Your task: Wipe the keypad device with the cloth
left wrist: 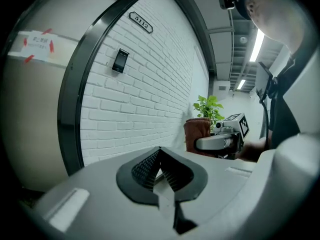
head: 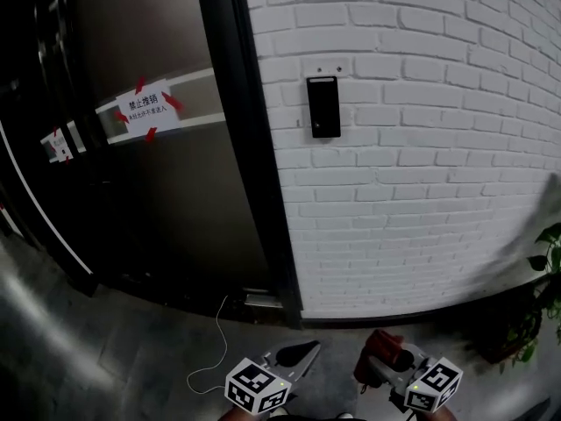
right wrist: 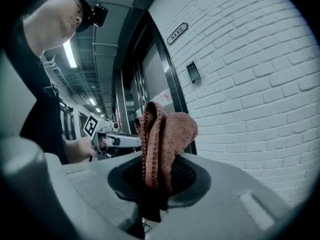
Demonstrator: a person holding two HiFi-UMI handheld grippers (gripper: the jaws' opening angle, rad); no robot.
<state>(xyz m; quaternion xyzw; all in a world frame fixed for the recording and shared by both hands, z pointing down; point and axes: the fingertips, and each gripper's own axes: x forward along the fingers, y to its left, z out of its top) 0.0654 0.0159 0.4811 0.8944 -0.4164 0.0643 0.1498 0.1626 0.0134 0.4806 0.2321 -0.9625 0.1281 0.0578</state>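
Observation:
The keypad device (head: 323, 106) is a slim black panel fixed high on the white brick wall (head: 438, 147); it also shows as the keypad (left wrist: 120, 60) and the keypad (right wrist: 193, 72) in the gripper views. My right gripper (head: 386, 347) is low at the bottom of the head view, far below the panel, shut on a reddish-brown cloth (right wrist: 162, 136) that sticks up from its jaws. The cloth (left wrist: 197, 133) is bunched. My left gripper (head: 307, 351) hangs beside it, shut and holding nothing; its ribbed pads (left wrist: 145, 166) meet at the tip.
A dark glass door (head: 175, 217) with a taped paper notice (head: 145, 108) stands left of a black door frame (head: 254, 147). A thin white cable (head: 216, 345) lies on the grey floor. A potted plant (head: 545, 274) stands at the right. A room number plate (left wrist: 140, 22) hangs above.

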